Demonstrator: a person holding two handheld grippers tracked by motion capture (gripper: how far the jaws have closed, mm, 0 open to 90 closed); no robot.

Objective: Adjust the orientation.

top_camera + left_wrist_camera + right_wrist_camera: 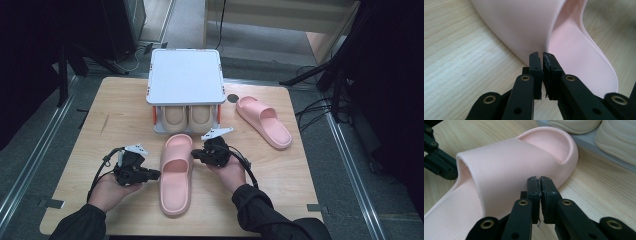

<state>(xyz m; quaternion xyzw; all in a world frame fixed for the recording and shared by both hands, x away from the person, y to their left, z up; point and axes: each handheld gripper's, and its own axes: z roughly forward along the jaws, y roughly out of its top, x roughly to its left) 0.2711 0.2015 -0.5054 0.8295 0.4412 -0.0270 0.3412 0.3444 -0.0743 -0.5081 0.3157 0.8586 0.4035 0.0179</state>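
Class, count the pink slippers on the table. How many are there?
2. One pink foam slipper lies at the front between the two grippers; the other pink slipper lies to the right of the grey shoe rack.

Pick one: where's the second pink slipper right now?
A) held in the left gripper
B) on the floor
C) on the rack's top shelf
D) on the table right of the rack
D: the second pink slipper lies on the table to the right of the rack, away from both grippers.

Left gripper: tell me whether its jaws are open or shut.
Shut. In the left gripper view, the left gripper has its jaws pressed together with nothing between, tips against the near pink slipper on the table.
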